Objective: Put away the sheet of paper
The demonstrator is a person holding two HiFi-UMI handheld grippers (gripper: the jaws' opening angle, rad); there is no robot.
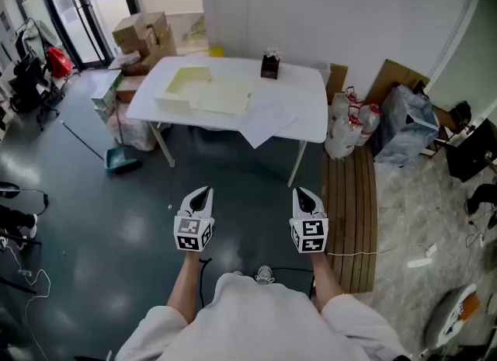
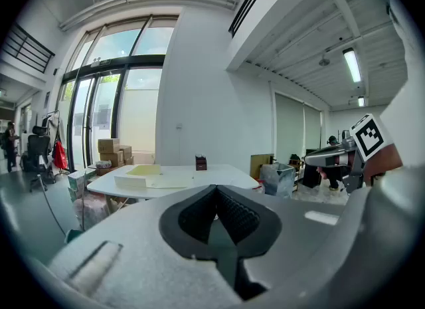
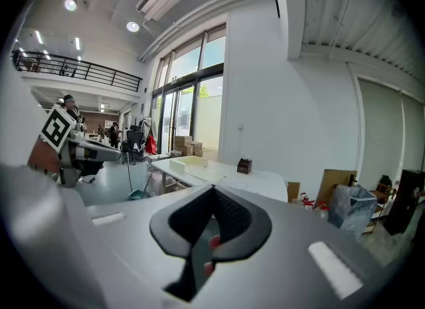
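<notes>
White table (image 1: 314, 95), upper centre of the head view. On it the sheet of paper (image 1: 272, 112) lies flat, one corner hanging over the near edge. To the sheet's left is a shallow cream tray (image 1: 185, 88). Lower centre, well apart from the table, are my left tongs (image 1: 203, 191) and right tongs (image 1: 302, 192), side by side over the dark floor (image 1: 116, 220). Both have jaws closed tip to tip with nothing held. A small dark box (image 1: 269, 65) stands at the table's far edge.
</notes>
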